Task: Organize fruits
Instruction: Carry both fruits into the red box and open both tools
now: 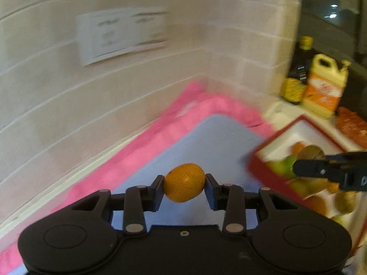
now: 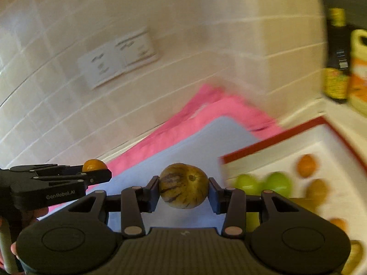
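My left gripper [image 1: 184,183] is shut on a small orange fruit [image 1: 184,182] and holds it above a pale blue mat [image 1: 213,142]. It also shows at the left of the right wrist view [image 2: 98,171], the orange [image 2: 94,165] between its fingers. My right gripper [image 2: 183,186] is shut on a yellow-brown striped fruit [image 2: 183,185] over the same mat [image 2: 206,142]. In the left wrist view it reaches in from the right [image 1: 298,167], holding that fruit [image 1: 310,152]. A red-rimmed white tray [image 2: 270,146] at the right holds several green, orange and yellow fruits.
A pink cloth [image 1: 160,133] lies under the blue mat, against a tiled wall with a paper notice [image 1: 121,36]. A dark bottle [image 1: 298,73] and a yellow jug [image 1: 323,87] stand behind the tray [image 1: 259,165]. Both views are motion-blurred.
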Tool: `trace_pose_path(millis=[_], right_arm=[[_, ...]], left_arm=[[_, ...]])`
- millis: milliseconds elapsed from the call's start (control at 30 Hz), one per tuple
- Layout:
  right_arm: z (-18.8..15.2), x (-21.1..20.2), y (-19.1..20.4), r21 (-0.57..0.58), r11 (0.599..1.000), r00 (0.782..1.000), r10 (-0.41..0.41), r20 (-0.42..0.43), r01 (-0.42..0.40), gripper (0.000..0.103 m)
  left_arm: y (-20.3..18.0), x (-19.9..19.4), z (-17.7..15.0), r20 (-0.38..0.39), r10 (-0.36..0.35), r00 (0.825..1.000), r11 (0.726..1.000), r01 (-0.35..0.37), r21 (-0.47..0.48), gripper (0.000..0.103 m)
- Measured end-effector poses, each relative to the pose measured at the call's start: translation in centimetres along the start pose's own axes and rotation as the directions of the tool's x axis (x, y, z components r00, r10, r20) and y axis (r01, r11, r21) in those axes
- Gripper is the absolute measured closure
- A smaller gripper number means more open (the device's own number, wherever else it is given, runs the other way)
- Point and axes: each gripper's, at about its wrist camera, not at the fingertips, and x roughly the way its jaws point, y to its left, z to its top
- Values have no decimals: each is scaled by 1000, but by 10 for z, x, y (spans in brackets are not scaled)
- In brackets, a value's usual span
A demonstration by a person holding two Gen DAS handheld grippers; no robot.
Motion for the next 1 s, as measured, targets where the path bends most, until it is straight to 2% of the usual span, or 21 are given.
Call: trace_pose_path(millis=[100,233,367,567,833,1000], right_arm=[[2,-26,-38,58,997,997,-61,41,59,58],[-4,-57,-92,150,979,986,-151,68,140,58],[-15,-75,-146,247,945,971,-232,49,213,58],[-30,-78,-197,350,910,973,-232,-12,222,58],[-45,-59,-215,366,907,978,-189,-88,208,58],[-44,-47,-221,360,903,971,-201,-126,234,57]], left_arm=[[-32,12,17,3,-113,994,993,113,-18,58],[-80,35,33,-15,-207,978,978,207,8,58],[-124,56,31,-62,-302,951,952,305,38,58],[-178,91,27,-129,-324,937,937,337,89,58],[-224,146,60,-180,-342,922,926,363,100,58],[-250,190,61,-244,-327,913,929,358,91,58]])
